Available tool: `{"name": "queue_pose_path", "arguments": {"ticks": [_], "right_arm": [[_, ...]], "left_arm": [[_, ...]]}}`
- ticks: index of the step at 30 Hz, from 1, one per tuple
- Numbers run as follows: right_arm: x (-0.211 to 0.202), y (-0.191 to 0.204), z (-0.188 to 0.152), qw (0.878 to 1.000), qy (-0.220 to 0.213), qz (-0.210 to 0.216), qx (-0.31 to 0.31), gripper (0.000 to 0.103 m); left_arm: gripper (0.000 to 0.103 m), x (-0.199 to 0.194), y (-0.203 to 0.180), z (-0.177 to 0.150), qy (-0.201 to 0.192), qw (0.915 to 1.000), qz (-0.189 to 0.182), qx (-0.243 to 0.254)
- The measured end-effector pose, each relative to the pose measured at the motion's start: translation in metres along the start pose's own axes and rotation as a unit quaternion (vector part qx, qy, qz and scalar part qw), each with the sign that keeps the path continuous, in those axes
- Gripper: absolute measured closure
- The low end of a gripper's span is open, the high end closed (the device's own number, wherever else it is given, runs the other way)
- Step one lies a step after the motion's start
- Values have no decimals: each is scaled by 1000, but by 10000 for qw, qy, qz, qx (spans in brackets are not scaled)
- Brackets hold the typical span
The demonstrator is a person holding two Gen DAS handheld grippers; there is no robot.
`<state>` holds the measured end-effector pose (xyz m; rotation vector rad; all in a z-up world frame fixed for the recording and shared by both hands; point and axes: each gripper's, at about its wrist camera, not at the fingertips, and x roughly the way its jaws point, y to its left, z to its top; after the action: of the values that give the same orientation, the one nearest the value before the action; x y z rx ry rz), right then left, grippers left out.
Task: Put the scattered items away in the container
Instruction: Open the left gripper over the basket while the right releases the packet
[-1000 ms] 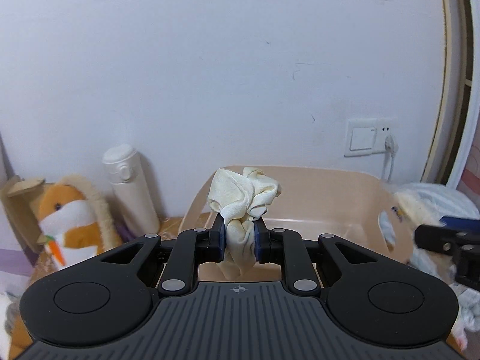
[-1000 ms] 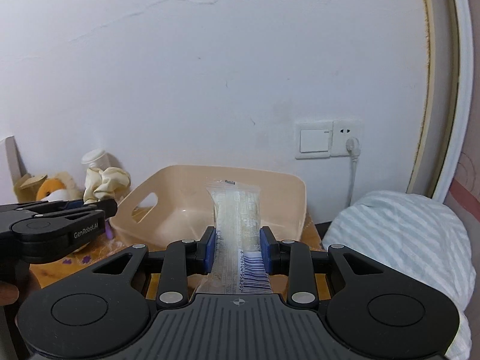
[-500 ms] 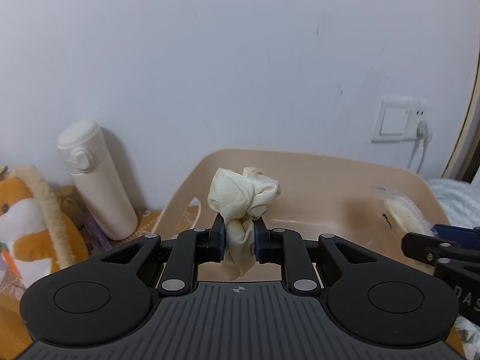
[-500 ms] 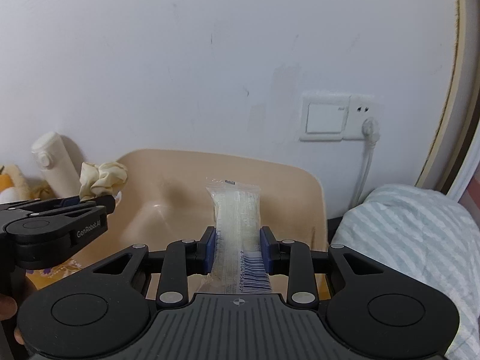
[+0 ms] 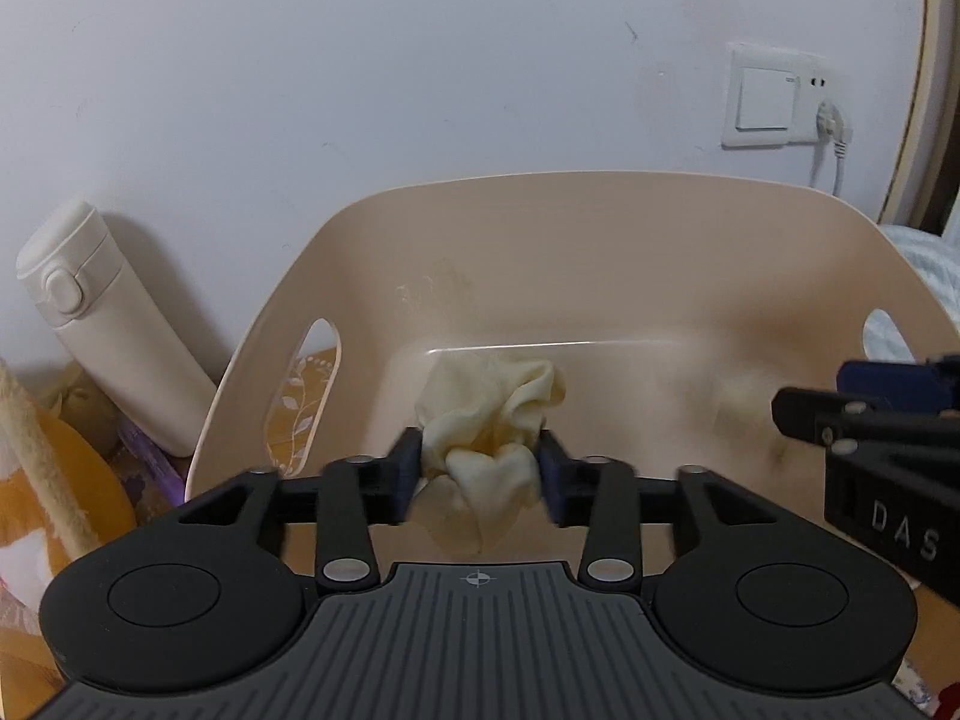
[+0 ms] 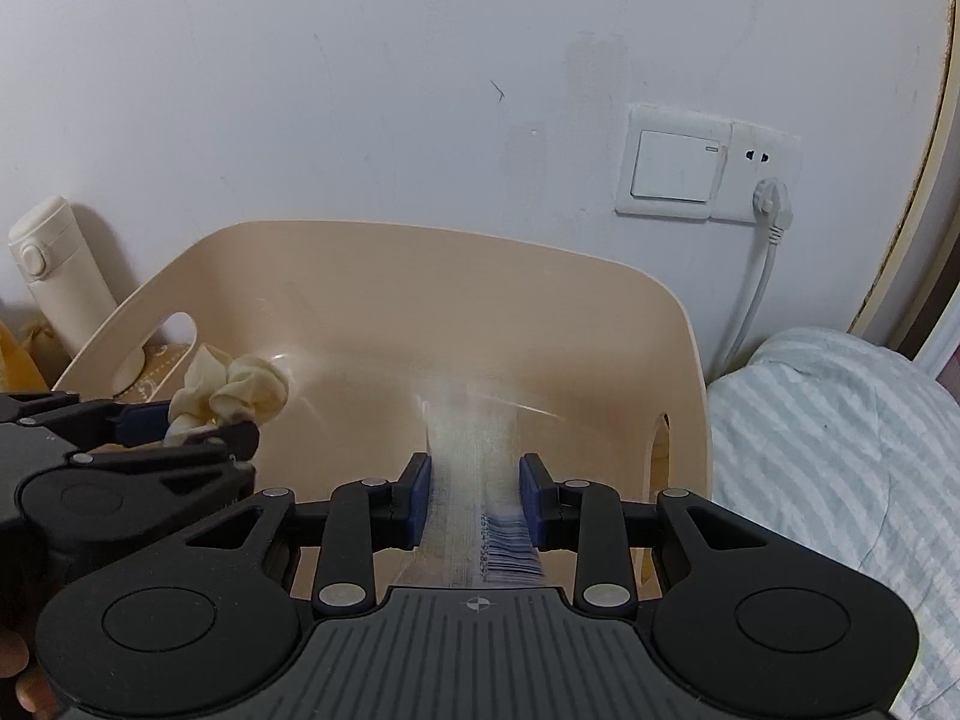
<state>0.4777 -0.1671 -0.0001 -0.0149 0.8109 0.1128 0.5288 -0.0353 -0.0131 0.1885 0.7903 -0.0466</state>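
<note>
The beige plastic tub (image 5: 600, 228) fills both views; its far wall also shows in the right wrist view (image 6: 456, 276). My left gripper (image 5: 480, 468) is over the tub, its jaws spread wider, with the cream crumpled cloth (image 5: 492, 420) loose between them; the cloth also shows in the right wrist view (image 6: 234, 390). My right gripper (image 6: 474, 498) is over the tub's right half, its jaws parted around a clear snack packet with a barcode (image 6: 474, 468), which looks blurred. The right gripper also shows in the left wrist view (image 5: 870, 420).
A white flask (image 5: 102, 330) stands left of the tub against the wall. An orange plush toy (image 5: 48, 480) lies at the far left. A wall switch and plugged socket (image 6: 708, 168) are behind the tub. Striped bedding (image 6: 840, 450) lies to the right.
Both grippers moved forward and down over the tub. Both sets of jaws have widened; the cloth and the packet now sit loose and lower, the packet blurred by motion.
</note>
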Motion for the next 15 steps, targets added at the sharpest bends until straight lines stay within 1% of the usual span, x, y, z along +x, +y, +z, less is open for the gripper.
{"name": "queue_pose_path", "arguments": {"ticks": [2, 4, 5, 7, 9, 11, 15], "right_arm": [[-5, -1, 0, 9999, -94, -3, -60, 59], [-13, -1, -1, 9997, -223, -8, -119, 48], [-18, 0, -1, 9995, -288, -19, -150, 47], [-29, 0, -1, 9990, -410, -42, -198, 44], [-40, -3, -2, 9985, -514, -20, -170, 41], [-52, -7, -4, 9982, -589, 27, -109, 39], [-79, -13, -11, 9971, -754, 117, -4, 36]], "left_arm": [[38, -4, -1, -1, -108, 9999, 8, 40], [32, -10, -2, -2, -181, 9998, -13, 64], [26, -12, -1, -2, -216, 9997, -28, 91], [24, -19, -1, -2, -316, 9993, -27, 179], [18, -33, -5, -4, -400, 9989, -3, 229], [15, -49, -5, -6, -488, 9986, -43, 215], [14, -82, 0, -14, -677, 9975, -148, 145]]}}
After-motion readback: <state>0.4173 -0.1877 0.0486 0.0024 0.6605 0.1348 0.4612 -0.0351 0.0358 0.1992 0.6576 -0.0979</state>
